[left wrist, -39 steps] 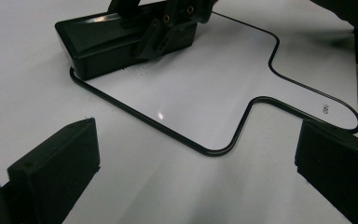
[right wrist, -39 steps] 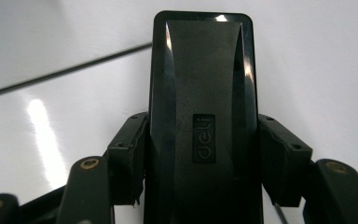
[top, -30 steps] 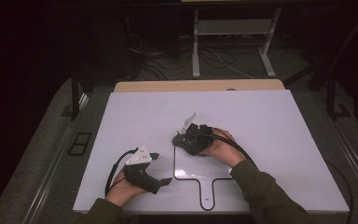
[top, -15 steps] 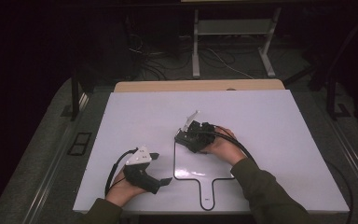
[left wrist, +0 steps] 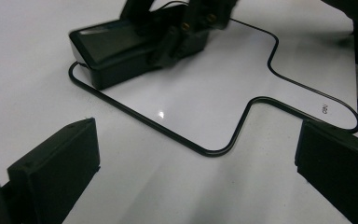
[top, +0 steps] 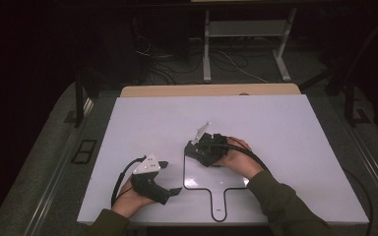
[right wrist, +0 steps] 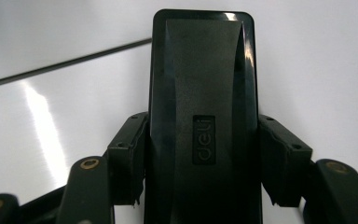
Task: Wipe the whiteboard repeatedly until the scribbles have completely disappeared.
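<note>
A small whiteboard [top: 226, 178] with a black rim and a short handle lies on the white table [top: 285, 128] near the front edge. A black board eraser [right wrist: 200, 84] marked "deli" rests on the board's upper left corner [left wrist: 116, 46]. My right gripper [right wrist: 200, 158] is shut on it, its pads [right wrist: 128, 154] pressing on both long sides. In the high view the right gripper [top: 199, 147] points to the left. My left gripper [top: 170, 178] rests on the table left of the board, jaws wide open with nothing between them [left wrist: 198, 158].
A wooden strip [top: 206, 90] runs along the table's far edge. Beyond it are a dark floor with cables and the legs of a metal stand [top: 206, 54]. A cable [top: 256, 160] trails from the right gripper across the board's right side.
The right gripper with the eraser has shifted slightly over the board's upper left corner. The left gripper has stayed in place.
</note>
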The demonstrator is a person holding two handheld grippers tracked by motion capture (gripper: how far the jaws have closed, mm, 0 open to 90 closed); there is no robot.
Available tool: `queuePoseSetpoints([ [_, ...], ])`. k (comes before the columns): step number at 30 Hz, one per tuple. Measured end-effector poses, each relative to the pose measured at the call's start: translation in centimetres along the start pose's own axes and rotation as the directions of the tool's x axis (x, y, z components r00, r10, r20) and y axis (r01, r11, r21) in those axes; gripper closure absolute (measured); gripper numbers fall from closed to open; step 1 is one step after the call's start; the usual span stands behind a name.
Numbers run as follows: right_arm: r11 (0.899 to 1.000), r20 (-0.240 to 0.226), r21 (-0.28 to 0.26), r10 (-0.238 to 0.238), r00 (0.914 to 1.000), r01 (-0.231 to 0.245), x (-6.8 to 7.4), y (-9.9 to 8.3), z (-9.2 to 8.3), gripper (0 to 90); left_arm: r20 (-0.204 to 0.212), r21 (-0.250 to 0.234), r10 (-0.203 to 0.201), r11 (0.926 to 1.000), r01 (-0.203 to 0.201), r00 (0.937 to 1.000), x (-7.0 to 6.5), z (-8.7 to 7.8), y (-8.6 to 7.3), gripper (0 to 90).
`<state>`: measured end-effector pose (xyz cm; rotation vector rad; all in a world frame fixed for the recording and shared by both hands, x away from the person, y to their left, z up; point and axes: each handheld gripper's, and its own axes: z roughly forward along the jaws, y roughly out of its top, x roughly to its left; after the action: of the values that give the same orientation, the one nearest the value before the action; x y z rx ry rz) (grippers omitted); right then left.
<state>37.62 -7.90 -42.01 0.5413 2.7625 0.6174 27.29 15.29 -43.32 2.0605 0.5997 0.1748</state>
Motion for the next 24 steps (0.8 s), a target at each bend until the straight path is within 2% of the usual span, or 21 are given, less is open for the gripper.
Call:
queuePoseSetpoints([
  [6,0.998,0.027,0.021,0.056,0.9981,-0.056,-2.5,0.1,0.5,38.8,0.002,0.0,-0.001,1.0,0.001,1.0,0.1,0.0,0.0,0.0],
  [11,0.995,0.029,0.02,0.096,0.995,-0.096,-3.4,-0.3,0.5,38.8,0.002,0.0,-0.001,1.0,0.001,1.0,0.0,0.0,0.0,0.0],
  [16,0.997,0.049,0.03,0.068,0.9965,-0.07,-2.9,-0.3,0.3,38.8,0.001,0.0,-0.002,1.0,0.002,1.0,0.0,0.0,0.0,0.0],
  [24,1.0,0.018,0.02,0.021,0.9996,-0.021,-1.0,-0.7,-0.3,38.8,0.001,-0.002,-0.003,1.0,0.003,1.0,0.0,0.0,0.0,0.0],
])
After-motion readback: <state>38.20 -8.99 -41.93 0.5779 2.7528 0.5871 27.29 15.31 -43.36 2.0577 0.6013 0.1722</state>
